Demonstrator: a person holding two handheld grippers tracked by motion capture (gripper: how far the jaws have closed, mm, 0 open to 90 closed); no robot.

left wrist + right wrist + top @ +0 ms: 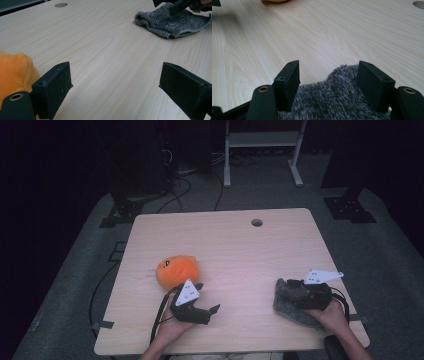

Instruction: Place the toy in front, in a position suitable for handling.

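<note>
From the high view, the pale wood counter [235,245] carries two soft things: an orange plush pumpkin [176,270] left of centre and a grey knitted cloth [292,301] near the right front edge. The left hand-held gripper [210,297] lies low just in front of the pumpkin, its grey three-cornered plate almost against the orange fabric, its jaws turned towards the right side of the counter. The right hand-held gripper [286,286] sits on top of the grey cloth, the person's hand behind it. A round hole [257,222] shows near the counter's far edge.

Over to the left gripper view: the left hand-held gripper [115,80] has its two black jaws spread wide, bare wood grain between them and nothing in their grasp. The pumpkin [15,72] bulges in at the left, just beside the left jaw and outside the gap. Far off at upper right lies the grey cloth [170,22], with the other gripper's dark jaw resting on it.

Now the right gripper view: the right hand-held gripper [328,75] is spread too, and the fuzzy grey cloth [332,100] lies under and between the jaws, its edge running out just past the tips. The pads stand apart from each other, not pinching the fabric. A sliver of orange pumpkin [274,1] peeks in at the top edge.
</note>
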